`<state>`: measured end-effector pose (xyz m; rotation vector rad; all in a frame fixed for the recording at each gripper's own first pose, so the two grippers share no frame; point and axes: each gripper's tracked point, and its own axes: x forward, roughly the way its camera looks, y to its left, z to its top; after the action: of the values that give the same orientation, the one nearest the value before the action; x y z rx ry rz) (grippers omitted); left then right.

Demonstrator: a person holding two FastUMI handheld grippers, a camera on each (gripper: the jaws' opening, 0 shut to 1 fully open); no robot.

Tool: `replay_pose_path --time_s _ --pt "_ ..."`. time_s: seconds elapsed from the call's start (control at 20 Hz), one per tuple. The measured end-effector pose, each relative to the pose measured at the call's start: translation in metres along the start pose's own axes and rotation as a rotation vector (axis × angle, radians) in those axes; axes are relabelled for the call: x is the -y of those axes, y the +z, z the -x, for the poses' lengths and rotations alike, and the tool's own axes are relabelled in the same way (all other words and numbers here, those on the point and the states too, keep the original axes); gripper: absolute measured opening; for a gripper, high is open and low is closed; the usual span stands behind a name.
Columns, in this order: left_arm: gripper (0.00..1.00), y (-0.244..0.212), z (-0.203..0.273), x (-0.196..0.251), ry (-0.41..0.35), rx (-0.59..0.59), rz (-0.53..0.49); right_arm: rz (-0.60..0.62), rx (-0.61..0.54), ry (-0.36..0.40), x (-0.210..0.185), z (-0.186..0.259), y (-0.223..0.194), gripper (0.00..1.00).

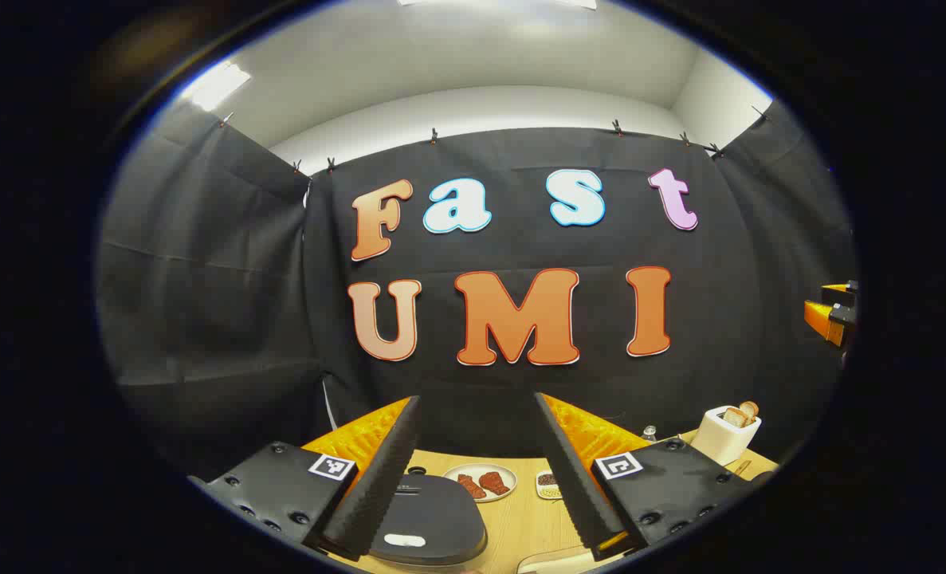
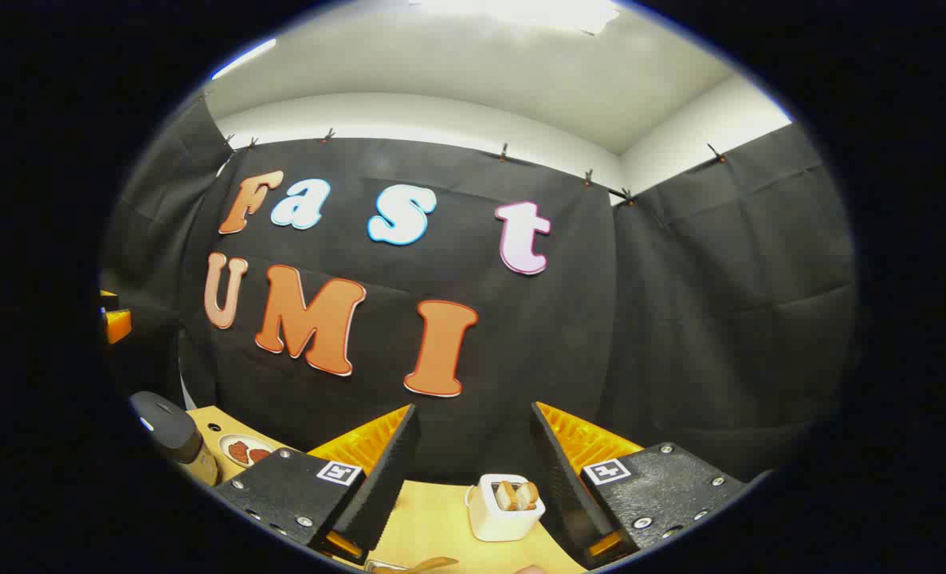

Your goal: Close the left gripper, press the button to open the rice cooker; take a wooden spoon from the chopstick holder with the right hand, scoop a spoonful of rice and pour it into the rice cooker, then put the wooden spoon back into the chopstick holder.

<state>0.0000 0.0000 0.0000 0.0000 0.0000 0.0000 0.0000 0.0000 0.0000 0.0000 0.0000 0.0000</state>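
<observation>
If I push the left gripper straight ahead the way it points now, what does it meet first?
Probably the booth's black cloth wall. The left gripper, open, aims level above the table; the rice cooker and the plate sit lower between its fingers, seemingly under that line. Depth is unclear.

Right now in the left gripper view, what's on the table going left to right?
Rice cooker with lid down → plate with reddish-brown pieces → small dish partly behind a finger → white toaster with bread in it.
</observation>
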Motion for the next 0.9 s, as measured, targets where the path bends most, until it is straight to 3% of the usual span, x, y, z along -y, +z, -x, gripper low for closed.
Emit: replay_pose_path --time_s 0.15,0.4,0.45,0.75,0.9 --pt "0.92 0.002 -0.005 -0.011 -0.022 0.001 -0.014 -0.064 -0.022 0.054 -0.043 0.005 0.009 0.84" --pt "0.96 0.008 -0.016 -0.018 -0.072 0.021 -0.033 -0.072 -0.045 0.085 -0.086 0.009 0.013 0.84" --pt "0.92 0.007 -0.018 -0.019 -0.079 0.021 -0.032 -0.076 -0.053 0.081 -0.091 0.010 0.013 0.84" --pt "0.93 0.007 -0.023 -0.027 -0.104 0.024 -0.010 -0.100 -0.095 0.066 -0.100 0.018 0.001 0.84" --pt "0.95 0.011 -0.017 -0.026 -0.052 0.034 -0.003 -0.081 -0.107 0.102 -0.099 0.015 -0.001 0.84"
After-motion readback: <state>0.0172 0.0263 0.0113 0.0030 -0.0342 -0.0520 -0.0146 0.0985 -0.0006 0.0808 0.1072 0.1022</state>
